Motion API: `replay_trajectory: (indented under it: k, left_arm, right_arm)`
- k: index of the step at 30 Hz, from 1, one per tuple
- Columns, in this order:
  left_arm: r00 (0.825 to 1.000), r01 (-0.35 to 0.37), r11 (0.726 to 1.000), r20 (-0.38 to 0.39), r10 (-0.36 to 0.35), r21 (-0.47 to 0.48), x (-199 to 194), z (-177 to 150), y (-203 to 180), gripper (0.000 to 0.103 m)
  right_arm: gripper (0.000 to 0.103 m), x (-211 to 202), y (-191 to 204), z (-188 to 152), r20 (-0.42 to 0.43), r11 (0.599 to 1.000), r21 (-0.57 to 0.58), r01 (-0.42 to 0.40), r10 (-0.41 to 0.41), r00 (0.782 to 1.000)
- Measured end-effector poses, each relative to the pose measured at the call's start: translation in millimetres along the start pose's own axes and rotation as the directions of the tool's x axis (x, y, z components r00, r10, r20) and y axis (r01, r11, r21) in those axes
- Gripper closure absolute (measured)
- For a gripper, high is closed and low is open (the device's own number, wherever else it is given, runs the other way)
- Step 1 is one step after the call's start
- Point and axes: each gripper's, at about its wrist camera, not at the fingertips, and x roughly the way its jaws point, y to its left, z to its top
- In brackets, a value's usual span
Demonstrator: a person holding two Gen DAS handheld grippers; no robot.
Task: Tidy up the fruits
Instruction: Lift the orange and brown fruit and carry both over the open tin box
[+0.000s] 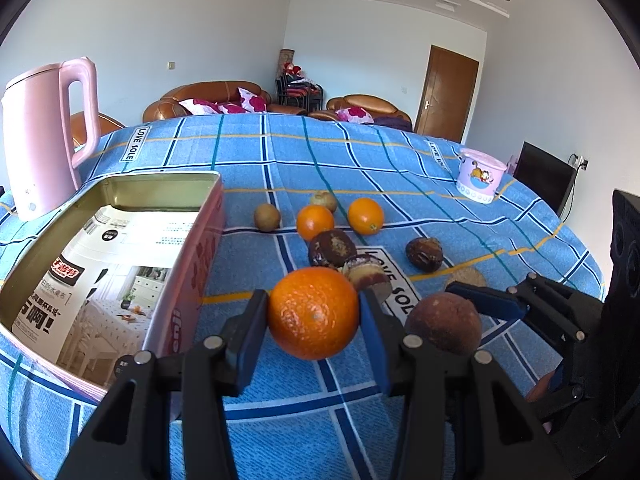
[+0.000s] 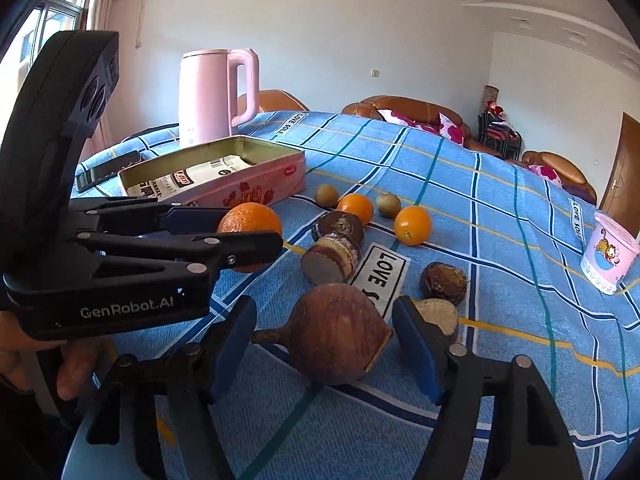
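Note:
My left gripper (image 1: 314,314) is shut on an orange (image 1: 313,312), held just above the blue checked cloth beside the pink tin box (image 1: 200,248). The right wrist view shows that same gripper (image 2: 248,232) from the side, with the orange (image 2: 250,216) in its pads. My right gripper (image 2: 326,344) is low over the cloth with a round brown fruit (image 2: 336,336) between its blue pads. A gap shows at the left pad, so the jaws are open. The tin holds a printed leaflet.
Two oranges (image 1: 315,222) (image 1: 365,216), two kiwis (image 1: 267,217) (image 1: 323,200) and several dark brown fruits (image 1: 332,249) lie mid-table. A pink kettle (image 1: 48,140) stands behind the tin, a phone (image 2: 108,170) beside it. A pink cartoon cup (image 1: 478,178) sits far right.

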Motion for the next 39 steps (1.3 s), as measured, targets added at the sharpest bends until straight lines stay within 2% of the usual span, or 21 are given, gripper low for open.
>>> replay_trajectory:
  k: [8,9,10,13,16,19,21,27,39]
  left_arm:
    - [1.000,0.003,1.000,0.012,-0.002,-0.005,-3,-1,0,0.056]
    - [1.000,0.004,1.000,0.017,-0.004,-0.006,-4,-1,-1,0.056]
    - [1.000,0.004,1.000,0.021,-0.004,-0.005,-4,-1,-1,0.056]
    - [1.000,0.004,1.000,0.019,-0.004,-0.004,-4,-1,-1,0.056]
    - [1.000,0.002,1.000,0.021,-0.002,-0.002,-4,-2,-2,0.056]
    - [1.000,-0.002,1.000,0.025,0.002,0.001,-5,-2,-3,0.056]
    - [1.000,-0.002,1.000,0.029,0.002,0.003,-6,-3,-4,0.056]
    - [0.998,-0.005,1.000,0.056,0.004,0.018,-11,-3,-6,0.056]
    - [0.994,-0.019,0.999,0.109,0.014,0.049,-19,-1,-12,0.056]
  right_arm:
    - [0.037,-3,-4,-1,0.017,0.999,0.036,-0.015,0.014,1.000]
    - [0.042,-4,-4,-1,0.024,0.999,0.041,-0.007,0.006,1.000]
    - [0.054,-6,-6,-1,0.039,0.999,0.046,0.001,-0.003,0.999]
    - [0.054,-7,-14,-2,0.040,0.996,0.087,-0.021,0.018,0.999]
    - [0.053,-5,-11,-1,0.027,0.997,0.070,-0.017,0.015,1.000]
    - [0.053,2,-4,-1,-0.029,0.999,0.036,-0.033,0.034,0.999]
    - [0.055,0,2,-1,-0.009,1.000,0.012,-0.001,0.001,1.000]
    - [0.056,-7,-11,-4,0.036,0.996,0.082,-0.031,0.028,0.999]
    - [0.056,-15,-15,-2,0.101,0.995,0.099,-0.007,-0.003,0.995]
